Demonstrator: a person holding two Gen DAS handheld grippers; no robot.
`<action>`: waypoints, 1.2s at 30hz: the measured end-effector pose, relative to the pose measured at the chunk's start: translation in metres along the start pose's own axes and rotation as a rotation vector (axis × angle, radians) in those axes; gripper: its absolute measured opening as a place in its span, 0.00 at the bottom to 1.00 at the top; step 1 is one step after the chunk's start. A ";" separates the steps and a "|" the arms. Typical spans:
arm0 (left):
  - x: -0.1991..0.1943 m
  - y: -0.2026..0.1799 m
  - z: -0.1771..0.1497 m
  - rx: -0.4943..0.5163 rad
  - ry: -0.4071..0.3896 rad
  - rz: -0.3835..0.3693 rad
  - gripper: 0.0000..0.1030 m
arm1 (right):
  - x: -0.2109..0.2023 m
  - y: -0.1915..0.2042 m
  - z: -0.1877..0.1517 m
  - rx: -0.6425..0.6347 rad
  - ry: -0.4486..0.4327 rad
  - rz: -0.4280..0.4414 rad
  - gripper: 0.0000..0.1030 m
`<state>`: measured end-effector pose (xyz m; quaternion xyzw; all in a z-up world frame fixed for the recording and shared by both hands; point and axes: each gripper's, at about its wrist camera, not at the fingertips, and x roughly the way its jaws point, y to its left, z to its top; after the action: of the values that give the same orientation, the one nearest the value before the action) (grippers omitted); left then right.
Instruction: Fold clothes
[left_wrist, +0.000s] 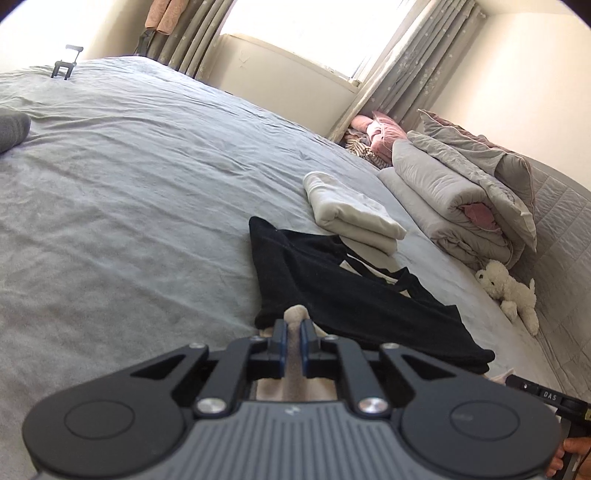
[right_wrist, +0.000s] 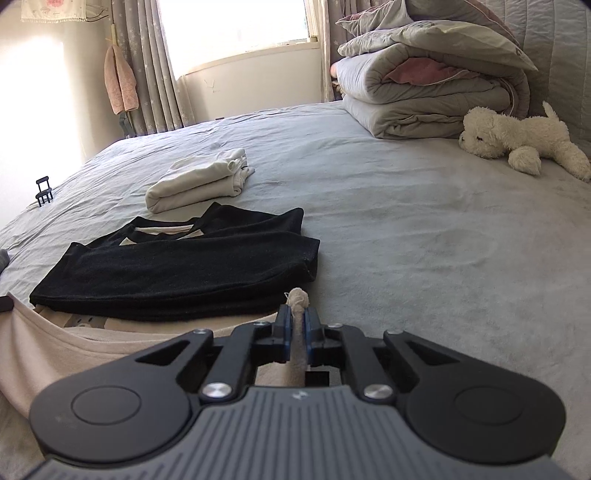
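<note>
Left gripper (left_wrist: 292, 328) has its blue-padded fingers (left_wrist: 280, 334) clamped on a bunched fold of the soft beige garment (left_wrist: 295, 314), a nub of cloth poking up between them. Right gripper (right_wrist: 297, 320) matches it, fingers (right_wrist: 285, 319) pinched tight on another edge of the same beige fabric, which sags leftward across the near bed in the right wrist view. Just beyond lies the folded black garment (right_wrist: 177, 266), flat on the wrinkled grey bed sheet (right_wrist: 406, 229). Behind that sits a folded cream-white garment (right_wrist: 199, 181). Farther back, a stack of folded grey quilts (right_wrist: 424, 92) and a fluffy white plush dog (right_wrist: 524, 136).
</note>
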<state>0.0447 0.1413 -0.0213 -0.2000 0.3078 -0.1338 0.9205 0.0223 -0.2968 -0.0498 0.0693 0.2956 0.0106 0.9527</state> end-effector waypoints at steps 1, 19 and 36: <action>0.002 0.000 0.001 -0.001 -0.005 0.009 0.07 | 0.001 0.000 0.001 -0.001 -0.006 -0.008 0.08; 0.041 -0.013 -0.007 0.076 0.028 0.191 0.14 | 0.037 0.010 -0.004 -0.052 0.034 -0.103 0.08; 0.003 -0.089 -0.047 0.384 0.071 -0.024 0.42 | -0.008 0.090 -0.006 -0.075 0.069 0.165 0.42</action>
<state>0.0069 0.0487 -0.0168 -0.0193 0.3065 -0.2079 0.9287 0.0142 -0.2075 -0.0376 0.0571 0.3211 0.1025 0.9397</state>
